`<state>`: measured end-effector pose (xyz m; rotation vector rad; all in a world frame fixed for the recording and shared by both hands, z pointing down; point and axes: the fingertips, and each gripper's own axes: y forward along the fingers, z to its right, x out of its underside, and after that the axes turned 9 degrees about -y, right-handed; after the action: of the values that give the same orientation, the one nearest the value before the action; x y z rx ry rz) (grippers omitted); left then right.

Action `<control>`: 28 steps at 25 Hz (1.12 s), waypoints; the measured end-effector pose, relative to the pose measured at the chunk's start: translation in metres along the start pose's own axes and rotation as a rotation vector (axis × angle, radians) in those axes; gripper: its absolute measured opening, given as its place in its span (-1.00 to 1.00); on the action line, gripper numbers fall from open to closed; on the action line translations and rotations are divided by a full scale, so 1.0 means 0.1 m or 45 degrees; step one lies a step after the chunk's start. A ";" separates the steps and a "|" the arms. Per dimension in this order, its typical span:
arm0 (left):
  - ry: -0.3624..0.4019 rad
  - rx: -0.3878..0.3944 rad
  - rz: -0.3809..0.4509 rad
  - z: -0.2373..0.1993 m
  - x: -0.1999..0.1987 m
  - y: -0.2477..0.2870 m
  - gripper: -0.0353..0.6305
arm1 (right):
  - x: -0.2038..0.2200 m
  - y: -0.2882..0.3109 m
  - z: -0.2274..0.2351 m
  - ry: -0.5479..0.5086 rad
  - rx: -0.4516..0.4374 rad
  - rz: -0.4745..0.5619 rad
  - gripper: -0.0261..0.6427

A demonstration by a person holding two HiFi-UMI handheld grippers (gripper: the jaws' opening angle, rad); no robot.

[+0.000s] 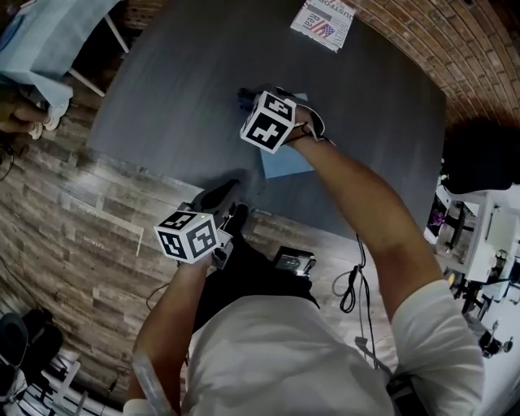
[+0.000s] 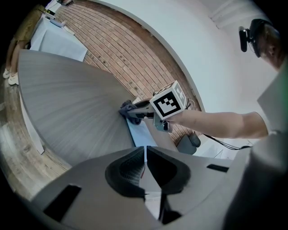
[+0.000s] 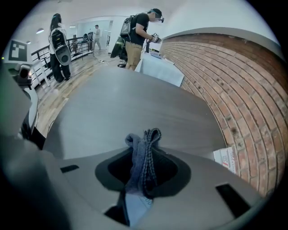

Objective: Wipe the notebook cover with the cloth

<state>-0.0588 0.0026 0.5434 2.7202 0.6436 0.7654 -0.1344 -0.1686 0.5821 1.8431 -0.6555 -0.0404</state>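
1. Right gripper (image 3: 143, 155): your right hand holds it out over the dark grey table (image 1: 179, 97). In the right gripper view its jaws are clamped on the cloth (image 3: 145, 137), a dark blue-grey knit bunched into a vertical fold. The loose end of the fold sticks out past the jaw tips towards 12 o'clock.

2. Notebook (image 1: 284, 162): light blue, lying flat on the table. In the head view it sits under the right gripper and your right wrist, and its visible part runs out towards 5 o'clock from the marker cube. In the left gripper view the cloth sits at the notebook's far end (whether it touches the cover cannot be told).

3. Left gripper (image 2: 145, 152): held at the table's near edge, at 7 o'clock from the right gripper in the head view and well apart from the notebook. Its jaws are pressed together with nothing between them.

4. Surroundings: a printed booklet (image 1: 323, 20) lies at the table's far edge, at 12 o'clock from the notebook. A brick wall (image 3: 216, 76) runs beside the table. Two people (image 3: 135, 36) stand beyond the table in the right gripper view, at 11 o'clock
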 end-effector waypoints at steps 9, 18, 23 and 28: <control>0.015 0.024 -0.002 0.10 0.08 -0.10 -0.87 | 0.03 -0.13 -0.24 -0.037 -0.007 -0.019 -0.58; 0.034 0.043 -0.004 0.20 0.19 -0.18 -0.87 | 0.08 -0.23 -0.51 -0.047 -0.013 -0.024 -0.58; 0.046 0.052 -0.012 0.27 0.27 -0.22 -0.87 | 0.12 -0.29 -0.63 -0.042 -0.021 -0.024 -0.58; 0.061 0.062 -0.015 0.33 0.30 -0.25 -0.87 | 0.17 -0.35 -0.73 -0.032 -0.026 -0.030 -0.58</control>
<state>-0.0266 0.0350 0.5202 2.7471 0.6970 0.8250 -0.0811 -0.1061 0.5835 1.8330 -0.6489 -0.0853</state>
